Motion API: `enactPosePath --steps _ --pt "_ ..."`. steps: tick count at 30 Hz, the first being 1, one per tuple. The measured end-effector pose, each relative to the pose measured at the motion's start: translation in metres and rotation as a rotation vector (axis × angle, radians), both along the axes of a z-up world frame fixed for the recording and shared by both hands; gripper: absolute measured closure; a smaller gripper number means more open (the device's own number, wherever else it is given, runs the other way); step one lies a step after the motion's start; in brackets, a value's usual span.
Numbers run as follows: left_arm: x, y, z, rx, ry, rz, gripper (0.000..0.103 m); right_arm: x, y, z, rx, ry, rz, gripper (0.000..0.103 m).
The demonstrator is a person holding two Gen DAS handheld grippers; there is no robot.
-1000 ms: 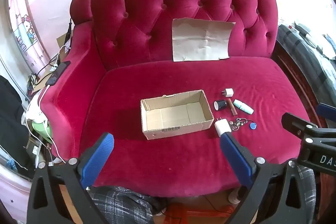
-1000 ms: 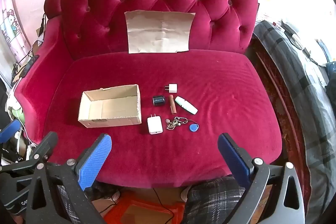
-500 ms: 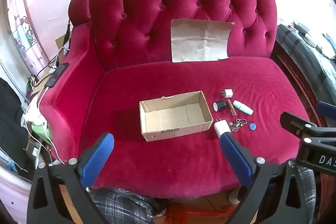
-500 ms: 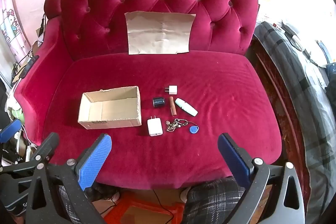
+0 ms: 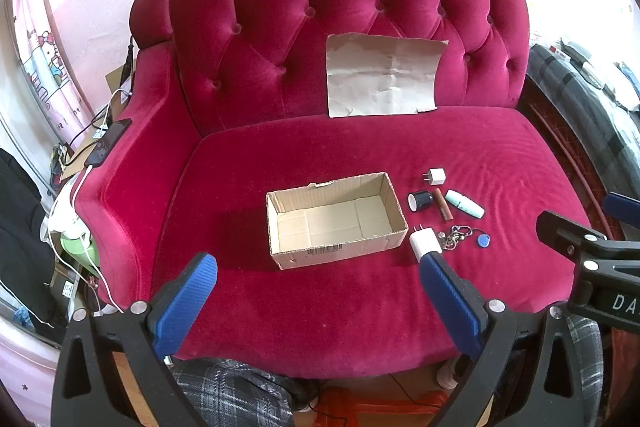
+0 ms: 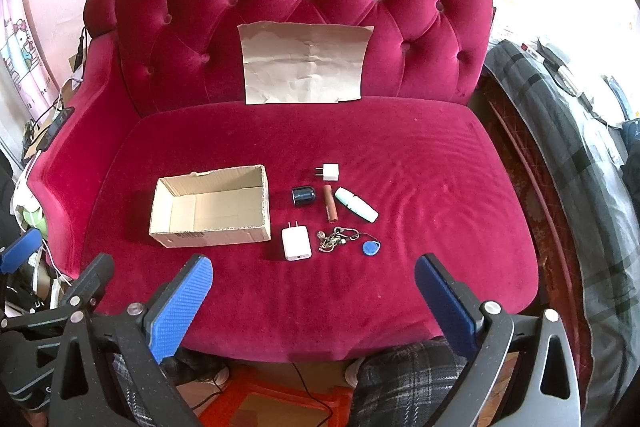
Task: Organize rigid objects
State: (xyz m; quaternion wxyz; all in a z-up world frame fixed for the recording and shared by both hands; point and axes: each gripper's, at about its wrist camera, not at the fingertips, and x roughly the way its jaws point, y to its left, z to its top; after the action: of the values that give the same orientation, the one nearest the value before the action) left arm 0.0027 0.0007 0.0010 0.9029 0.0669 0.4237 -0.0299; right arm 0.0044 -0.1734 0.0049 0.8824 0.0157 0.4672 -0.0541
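Small rigid objects lying loose on the crimson velvet sofa seat [image 6: 420, 163], just right of the open brown cardboard box [image 6: 210, 205], none inside yet. Nearest the box: large white wall charger [image 6: 296, 243], prongs pointing away, flat on its broad face. Beside it, tangled metal key ring [image 6: 335, 238] with blue oval fob [image 6: 371, 247]. Further back: short dark cylindrical cap [image 6: 303, 196], brown tube [image 6: 330, 208], mint-green and white capsule-shaped case [image 6: 356, 209], small white cube plug [image 6: 330, 172]. Creased brown paper sheet [image 6: 305, 63] leaning against the tufted backrest, out of play.

Right gripper [image 6: 314, 301] spread wide, empty, hovering at the seat's front edge. Left gripper [image 5: 318, 299] likewise wide apart and empty, facing the box.

Likely step in hand: first pick. Best to start with the large charger, closest and blocky: come down from above, close across the narrow sides, not the slick broad faces. Lift clear of the box wall before crossing, release low over the floor of the box. Worth steadying the light box with the left gripper, since soft velvet gives little footing. Round cap and tube probably prone to rolling; pinch across the middle. Keys best taken by the ring cluster, not the dangling fob.
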Motion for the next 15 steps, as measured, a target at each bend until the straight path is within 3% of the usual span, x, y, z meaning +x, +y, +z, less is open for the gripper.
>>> enactPosePath --steps 15 --pt "0.0018 0.001 -0.0028 0.0 -0.001 0.002 0.0 -0.0001 -0.0004 -0.0033 0.01 -0.004 0.005 0.0"
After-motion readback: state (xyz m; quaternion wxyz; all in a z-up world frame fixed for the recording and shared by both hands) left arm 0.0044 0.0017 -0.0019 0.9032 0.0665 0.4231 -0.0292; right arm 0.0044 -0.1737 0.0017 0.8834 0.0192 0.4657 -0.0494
